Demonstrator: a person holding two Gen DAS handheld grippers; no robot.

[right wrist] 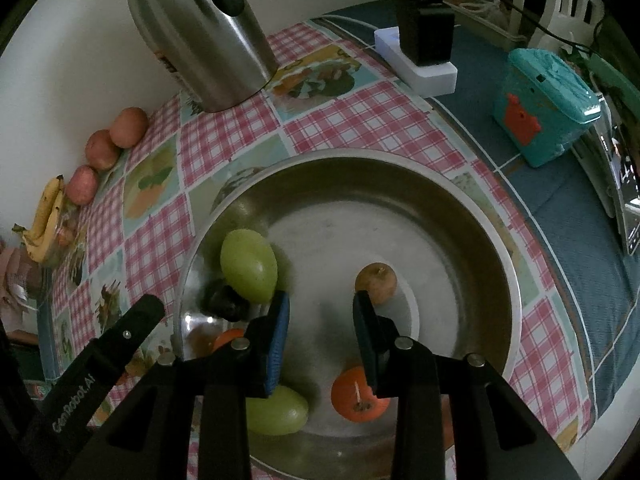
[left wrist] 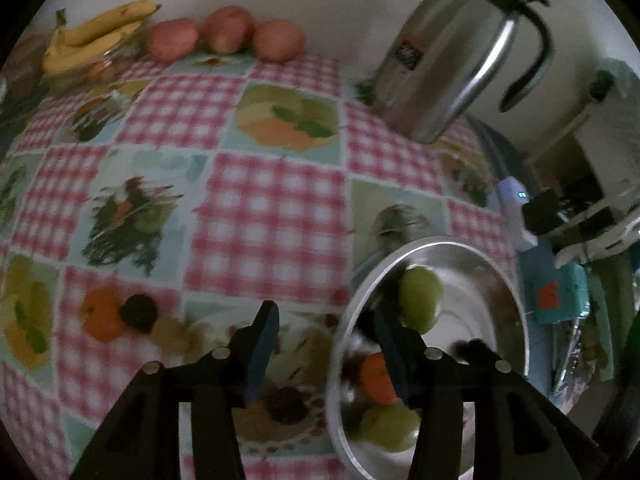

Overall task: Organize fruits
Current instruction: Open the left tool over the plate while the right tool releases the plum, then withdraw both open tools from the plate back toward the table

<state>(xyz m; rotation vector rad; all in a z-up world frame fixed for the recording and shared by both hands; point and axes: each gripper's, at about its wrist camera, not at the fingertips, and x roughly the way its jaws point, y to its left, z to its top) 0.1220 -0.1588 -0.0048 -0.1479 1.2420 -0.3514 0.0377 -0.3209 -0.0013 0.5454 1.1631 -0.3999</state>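
A steel bowl (right wrist: 460, 216) sits on the checkered tablecloth. In it lie two green fruits (right wrist: 248, 266) (right wrist: 276, 410), an orange fruit (right wrist: 358, 398) and a small brown fruit (right wrist: 376, 282). My right gripper (right wrist: 320, 330) is open and empty, hovering over the bowl's middle. My left gripper (left wrist: 326, 350) is open and empty, low over the cloth at the bowl's left rim (left wrist: 360, 296); its finger (right wrist: 132, 328) shows in the right wrist view. Three red apples (left wrist: 224, 34) and bananas (left wrist: 92, 36) lie along the far wall.
A steel thermos jug (right wrist: 208, 36) stands behind the bowl. A white power strip with a black adapter (right wrist: 424, 48) and a teal box (right wrist: 540, 108) lie beyond the table's right edge. A clear bowl (left wrist: 108, 64) sits under the bananas.
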